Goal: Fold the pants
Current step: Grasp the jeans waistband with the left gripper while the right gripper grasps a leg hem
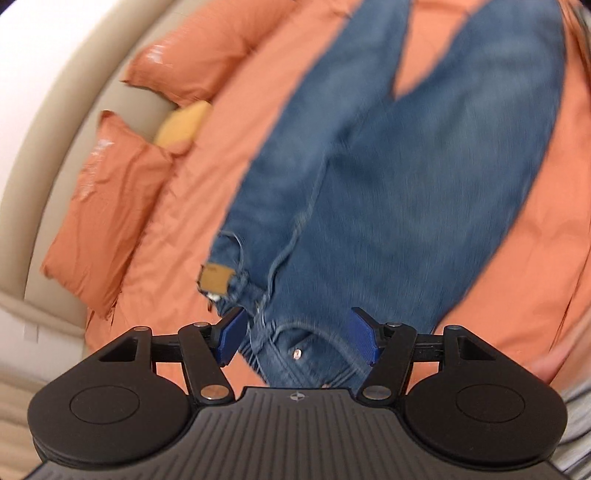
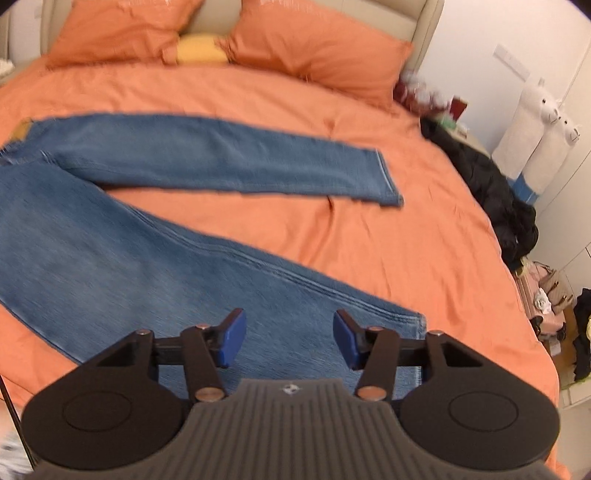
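Blue jeans (image 1: pixel 406 184) lie flat on an orange bedcover (image 1: pixel 207 206), legs spread in a V. My left gripper (image 1: pixel 301 339) hovers open over the waistband, its blue pads (image 1: pixel 231 336) on either side of the metal button (image 1: pixel 296 353). A brown patch (image 1: pixel 216 277) marks the waistband's left end. In the right wrist view the near leg (image 2: pixel 110 258) runs to its hem (image 2: pixel 417 325). My right gripper (image 2: pixel 288 339) stands open just above that leg near the hem, with denim below the gap. The far leg (image 2: pixel 221 158) lies beyond it.
Two orange pillows (image 2: pixel 317 48) and a yellow cushion (image 2: pixel 201 48) lean on the beige headboard (image 2: pixel 417 33). Dark clothes (image 2: pixel 491 184) are heaped at the bed's right edge. White plush toys (image 2: pixel 535 125) and bags (image 2: pixel 550 295) stand beside the bed.
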{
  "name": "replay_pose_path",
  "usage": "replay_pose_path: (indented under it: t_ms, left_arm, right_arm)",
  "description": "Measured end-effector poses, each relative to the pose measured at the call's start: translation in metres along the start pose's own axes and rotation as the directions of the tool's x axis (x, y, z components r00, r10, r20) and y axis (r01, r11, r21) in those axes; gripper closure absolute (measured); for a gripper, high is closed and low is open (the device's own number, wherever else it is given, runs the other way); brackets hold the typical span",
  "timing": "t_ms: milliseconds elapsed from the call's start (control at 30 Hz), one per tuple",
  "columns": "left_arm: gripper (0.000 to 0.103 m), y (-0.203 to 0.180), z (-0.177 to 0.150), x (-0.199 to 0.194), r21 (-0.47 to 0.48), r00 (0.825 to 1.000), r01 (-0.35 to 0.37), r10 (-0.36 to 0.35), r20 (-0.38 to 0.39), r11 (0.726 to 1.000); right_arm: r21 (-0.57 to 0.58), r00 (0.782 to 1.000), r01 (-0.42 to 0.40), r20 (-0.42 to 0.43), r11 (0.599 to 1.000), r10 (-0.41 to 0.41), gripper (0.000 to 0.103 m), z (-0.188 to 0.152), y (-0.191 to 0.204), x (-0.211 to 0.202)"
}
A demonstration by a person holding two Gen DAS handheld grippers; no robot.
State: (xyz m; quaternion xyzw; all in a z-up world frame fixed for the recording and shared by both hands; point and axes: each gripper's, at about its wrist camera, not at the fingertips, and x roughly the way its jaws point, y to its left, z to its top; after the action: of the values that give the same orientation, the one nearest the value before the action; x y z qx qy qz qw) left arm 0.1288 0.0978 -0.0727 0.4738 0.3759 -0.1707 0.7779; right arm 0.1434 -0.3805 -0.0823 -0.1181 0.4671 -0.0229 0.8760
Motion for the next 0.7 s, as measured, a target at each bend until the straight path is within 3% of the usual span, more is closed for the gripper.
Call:
replay_pose_path:
  t_ms: [200,333,467,600,700]
  left_arm:
    - [0.029,-0.019,-0.02,0.051,0.196,0.993,0.088,-0.07,-0.095,0.977]
    - [0.029,-0.036,-0.036,0.075,0.328,0.99,0.094,-0.053,-0.13,0.94]
    - [0.028,-0.048,-0.044,0.088,0.388,0.989,0.109,-0.061,-0.134,0.915]
    - [0.025,-0.06,-0.046,0.095,0.446,0.98,0.18,-0.122,-0.155,0.877]
    - [0.025,-0.07,-0.046,0.108,0.454,0.977,0.192,-0.126,-0.171,0.87]
  right_arm:
    - [-0.102,0.989,0.015,-0.142,0.995,-0.029,0.059,-0.01,-0.01,0.051]
    - [-0.163,0.978,-0.015,-0.21,0.986,-0.02,0.059,-0.024,-0.013,0.071]
    - [-0.181,0.967,-0.038,-0.253,0.983,-0.009,0.058,-0.036,-0.013,0.079]
    - [-0.167,0.958,-0.041,-0.286,0.985,-0.009,0.058,-0.044,-0.018,0.085]
    - [-0.157,0.953,-0.049,-0.303,0.986,-0.001,0.058,-0.051,-0.025,0.086]
